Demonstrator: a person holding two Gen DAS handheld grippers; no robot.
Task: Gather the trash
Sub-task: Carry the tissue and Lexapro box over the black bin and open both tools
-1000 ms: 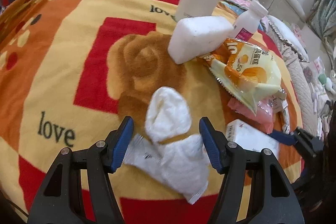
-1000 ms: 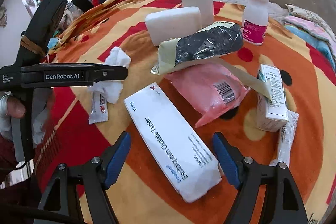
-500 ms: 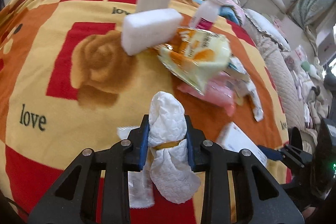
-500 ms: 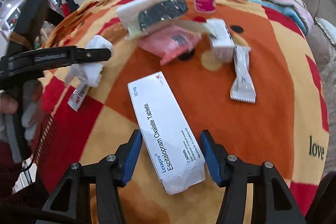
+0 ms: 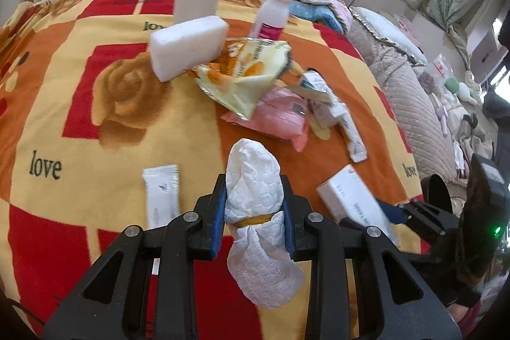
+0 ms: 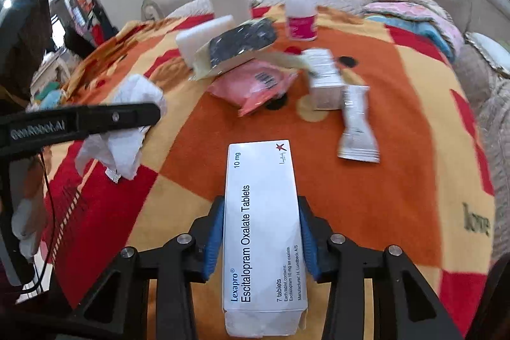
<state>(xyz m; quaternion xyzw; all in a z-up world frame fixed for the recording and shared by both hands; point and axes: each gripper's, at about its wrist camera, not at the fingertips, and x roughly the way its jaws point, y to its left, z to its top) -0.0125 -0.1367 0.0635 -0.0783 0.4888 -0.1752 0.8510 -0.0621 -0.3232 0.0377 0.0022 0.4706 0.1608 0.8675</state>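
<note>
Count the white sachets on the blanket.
2. One sachet lies just left of the left gripper; the other lies beside the small box. More may hide under the wrappers.

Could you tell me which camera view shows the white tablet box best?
The right wrist view: the white tablet box lies lengthwise between the right gripper pads, its print readable. The left wrist view shows the box only partly, blurred, at the right edge.

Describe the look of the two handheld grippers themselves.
Both are black plastic frames with silver screws and blue pads on the fingers. The left gripper carries white GenRobot.AI lettering along its side in the right wrist view, with thin cables near its handle. The right gripper looks the same, with a green light on its body.
</note>
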